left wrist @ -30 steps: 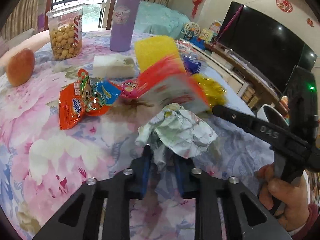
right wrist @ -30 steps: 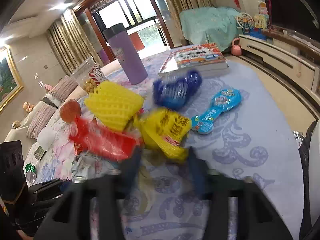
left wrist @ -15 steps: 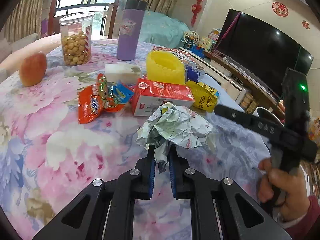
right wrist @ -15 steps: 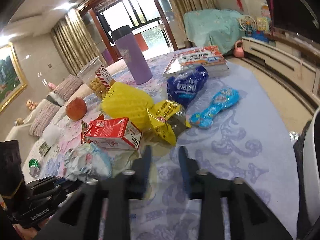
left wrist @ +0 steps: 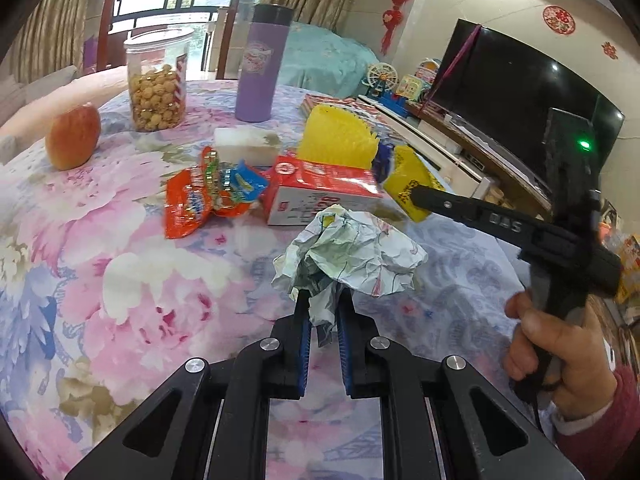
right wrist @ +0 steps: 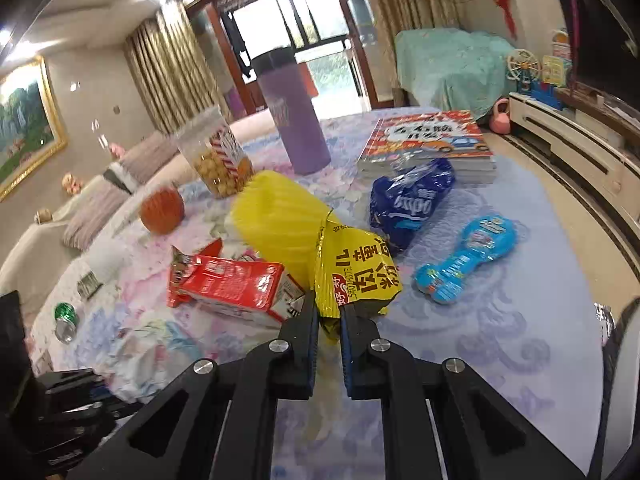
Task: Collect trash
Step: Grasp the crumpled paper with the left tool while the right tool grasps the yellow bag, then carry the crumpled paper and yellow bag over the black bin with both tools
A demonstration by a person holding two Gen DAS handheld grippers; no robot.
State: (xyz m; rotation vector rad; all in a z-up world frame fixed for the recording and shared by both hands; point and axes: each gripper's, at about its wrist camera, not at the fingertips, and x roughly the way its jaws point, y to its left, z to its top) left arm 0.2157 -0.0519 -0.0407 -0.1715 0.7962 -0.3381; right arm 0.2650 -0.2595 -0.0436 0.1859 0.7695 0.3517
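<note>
Left tool (left wrist: 323, 308) clamped on crumpled paper (left wrist: 352, 252); right tool (right wrist: 329, 314), just closed, pinches yellow packet (right wrist: 356, 276) edge.

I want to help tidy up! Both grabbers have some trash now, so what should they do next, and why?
Probably lift both away. The left gripper pinches the crumpled paper, and the right gripper has just closed on the yellow packet. No bin shows.

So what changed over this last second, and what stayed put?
The right gripper closed its jaws on the yellow packet; half a second ago they stood open short of it. The left gripper stays clamped on the crumpled paper. The red carton and apple haven't moved.
</note>
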